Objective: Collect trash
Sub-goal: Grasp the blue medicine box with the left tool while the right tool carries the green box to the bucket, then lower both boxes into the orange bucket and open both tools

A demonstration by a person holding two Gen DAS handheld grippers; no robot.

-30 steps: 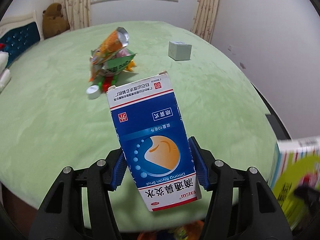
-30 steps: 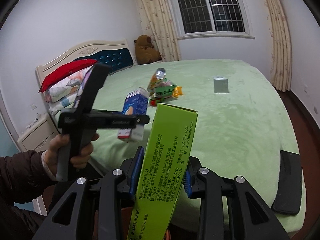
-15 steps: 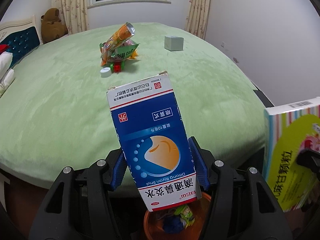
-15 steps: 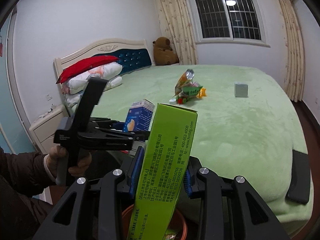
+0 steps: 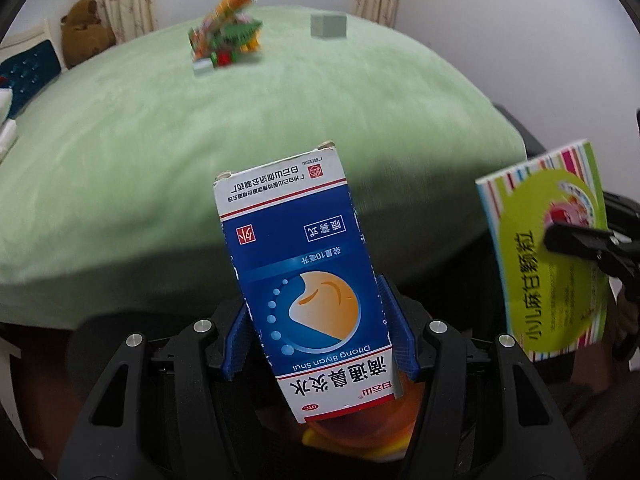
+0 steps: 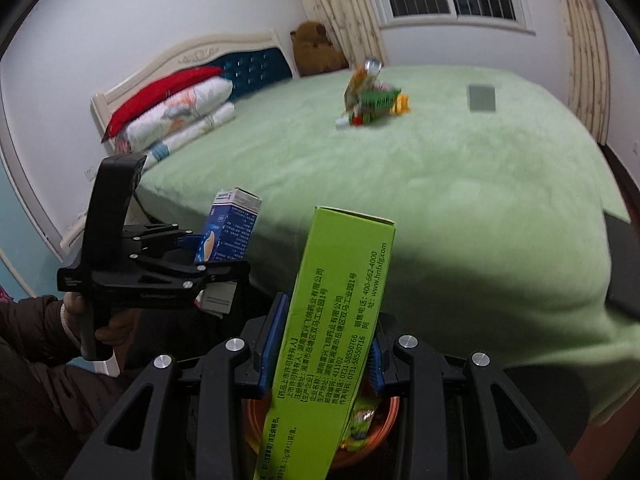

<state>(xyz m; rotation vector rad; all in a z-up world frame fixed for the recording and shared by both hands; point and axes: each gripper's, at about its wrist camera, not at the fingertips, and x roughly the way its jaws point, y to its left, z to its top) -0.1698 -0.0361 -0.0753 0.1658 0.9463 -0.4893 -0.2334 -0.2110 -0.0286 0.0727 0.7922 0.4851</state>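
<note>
Left gripper is clamped on a blue-and-white medicine box; right gripper is clamped on a lime-green box. Over the last second both have swung off the green bed and now hang above an orange bin at 6 o'clock, apparently ready to drop. More wrappers lie at 11 o'clock.

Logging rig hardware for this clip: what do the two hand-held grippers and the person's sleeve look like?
Both hand-held grippers, left and right, have black skeletal frames with triangular cut-outs, silver screws and ribbed blue pads. Seen from the right wrist camera, the left one has a tall black upright handle. The sleeve is dark with a pale cuff.
</note>
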